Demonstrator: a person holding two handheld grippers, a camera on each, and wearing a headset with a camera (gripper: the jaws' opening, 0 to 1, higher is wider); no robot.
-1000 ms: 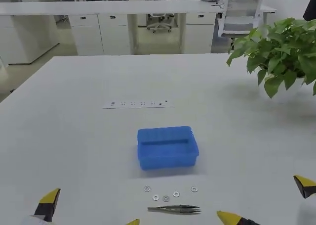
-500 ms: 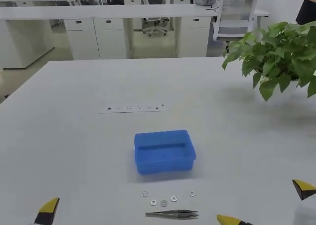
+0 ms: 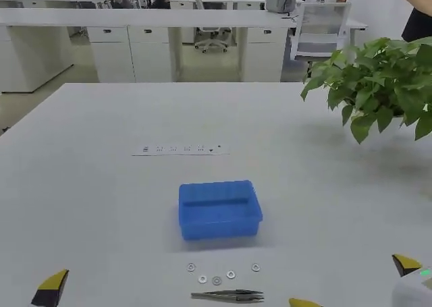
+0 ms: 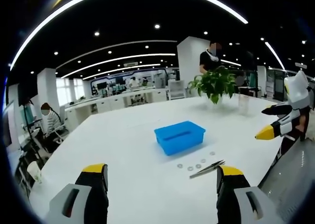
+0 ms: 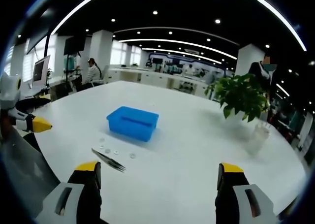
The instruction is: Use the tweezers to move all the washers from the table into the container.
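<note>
- Head view looks down on a white table (image 3: 88,185) with a blue container (image 3: 219,226) standing open side up near its middle.
- Five washers (image 3: 217,281) lie flat on the table in a loose, shallow curve on the near side of the container. All are outside it and apart from its front wall.
- Tweezers (image 3: 227,295) lie flat just nearer than the washers, roughly parallel to the container's front wall, with no gripper touching them.
- Left gripper (image 4: 162,170): in the left gripper view its two yellow-tipped jaws stand wide apart with bare table between them. The container, washers and tweezers lie ahead and slightly to the right, well apart from the jaws.
- Right gripper (image 5: 159,167): in the right gripper view its jaws are likewise spread wide and grip nothing. The tweezers and washers lie ahead, left of centre, with the container beyond them.
- In the head view, one yellow jaw tip of the left gripper shows at the lower left edge. Two tips of the right gripper show at the lower right, and both grippers are off to the sides of the tweezers.
- A leafy potted plant (image 3: 378,84) stands at the far right of the table, well apart from the container.
- A pale strip with small dark marks (image 3: 179,149) lies on the table beyond the container.
- White desks (image 3: 135,17) stand past the table's far edge.
</note>
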